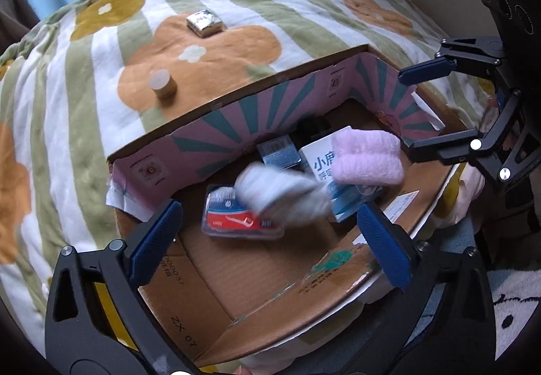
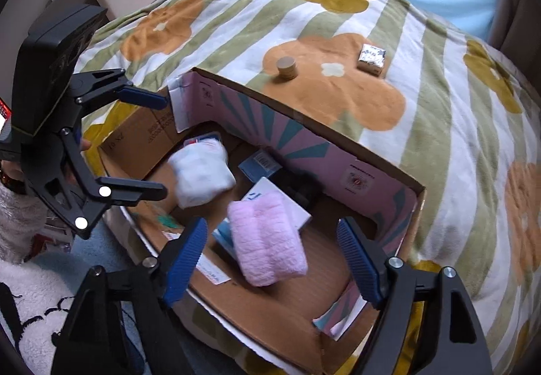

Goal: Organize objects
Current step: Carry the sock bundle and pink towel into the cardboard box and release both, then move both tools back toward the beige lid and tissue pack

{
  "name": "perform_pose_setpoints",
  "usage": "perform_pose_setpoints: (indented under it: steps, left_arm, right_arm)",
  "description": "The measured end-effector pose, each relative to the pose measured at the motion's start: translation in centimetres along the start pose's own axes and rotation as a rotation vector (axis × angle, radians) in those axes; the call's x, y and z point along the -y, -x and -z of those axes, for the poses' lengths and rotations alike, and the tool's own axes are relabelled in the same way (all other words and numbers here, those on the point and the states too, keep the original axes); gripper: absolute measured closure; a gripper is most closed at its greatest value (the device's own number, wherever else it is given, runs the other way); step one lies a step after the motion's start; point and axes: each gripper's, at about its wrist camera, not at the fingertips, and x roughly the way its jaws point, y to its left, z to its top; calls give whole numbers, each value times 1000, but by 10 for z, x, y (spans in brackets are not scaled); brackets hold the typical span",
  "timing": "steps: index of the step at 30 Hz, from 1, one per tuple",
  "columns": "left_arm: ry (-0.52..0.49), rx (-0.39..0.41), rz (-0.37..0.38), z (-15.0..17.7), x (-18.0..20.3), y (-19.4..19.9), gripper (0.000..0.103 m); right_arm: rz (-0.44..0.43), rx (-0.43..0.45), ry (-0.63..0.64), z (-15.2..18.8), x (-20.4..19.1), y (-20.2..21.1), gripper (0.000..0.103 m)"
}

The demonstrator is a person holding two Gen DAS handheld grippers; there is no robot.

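An open cardboard box point(image 1: 216, 128) point(image 2: 304, 145) with pink inner walls sits on a flowered blanket. My left gripper point(image 1: 270, 239) point(image 2: 159, 145) hangs open over the box. A white fluffy bundle point(image 1: 280, 195) point(image 2: 201, 179) shows blurred below its blue pads, clear of both, on a red floss-pick case point(image 1: 236, 219). My right gripper point(image 2: 272, 260) point(image 1: 416, 111) is open too. A pink folded towel point(image 2: 267, 243) point(image 1: 368, 158) lies between its fingers, touching neither pad, on a white and blue carton point(image 1: 321, 165).
On the blanket point(image 1: 84, 138) beyond the box stand a small capped jar point(image 1: 164, 84) point(image 2: 286, 67) and a foil-wrapped cube point(image 1: 204, 22) point(image 2: 371, 57). A small blue packet point(image 1: 279, 153) lies against the box's far wall. A white fleecy sleeve point(image 2: 20, 223) is at the left.
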Motion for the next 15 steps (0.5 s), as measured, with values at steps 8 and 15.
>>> perform_pose_setpoints:
  steps: [8, 15]
  left_arm:
    - [37, 21, 37, -1, -4, 3, 0]
    - [45, 20, 27, -4, -6, 3, 0]
  right_arm:
    - [-4, 10, -12, 0, 5, 1, 22]
    - [-1, 11, -15, 0, 6, 1, 22]
